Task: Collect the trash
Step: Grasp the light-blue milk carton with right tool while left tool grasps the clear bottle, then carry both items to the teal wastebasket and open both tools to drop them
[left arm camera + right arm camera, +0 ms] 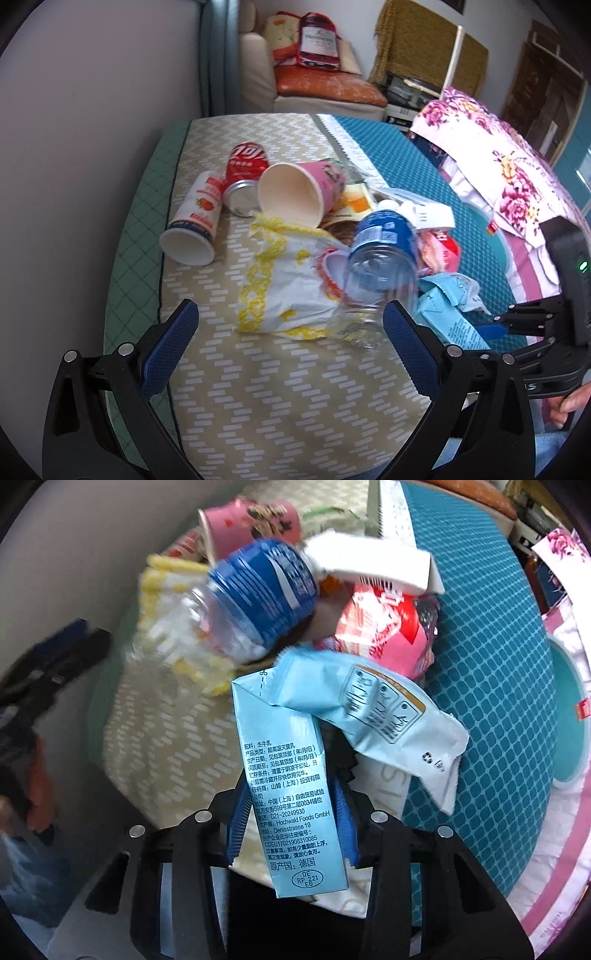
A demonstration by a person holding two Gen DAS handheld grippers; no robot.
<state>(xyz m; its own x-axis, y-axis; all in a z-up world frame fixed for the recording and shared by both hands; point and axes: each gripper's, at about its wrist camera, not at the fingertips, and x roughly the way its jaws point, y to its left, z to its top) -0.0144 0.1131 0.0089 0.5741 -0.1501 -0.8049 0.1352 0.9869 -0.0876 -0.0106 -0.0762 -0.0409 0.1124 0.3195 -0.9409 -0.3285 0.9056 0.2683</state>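
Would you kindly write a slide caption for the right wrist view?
Right gripper closed on a light blue milk carton beside a clear plastic bottle with a blue label.

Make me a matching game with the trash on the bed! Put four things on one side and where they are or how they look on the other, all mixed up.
Things:
1. milk carton
2. pink paper cup
3. red can
4. plastic bottle

Clues:
A. lying on its side, open mouth facing the left wrist camera
B. clear body with a blue label
C. light blue, between the right gripper's blue pads
D. lying between the white cup and the pink cup

Pairs: 1-C, 2-A, 3-D, 4-B
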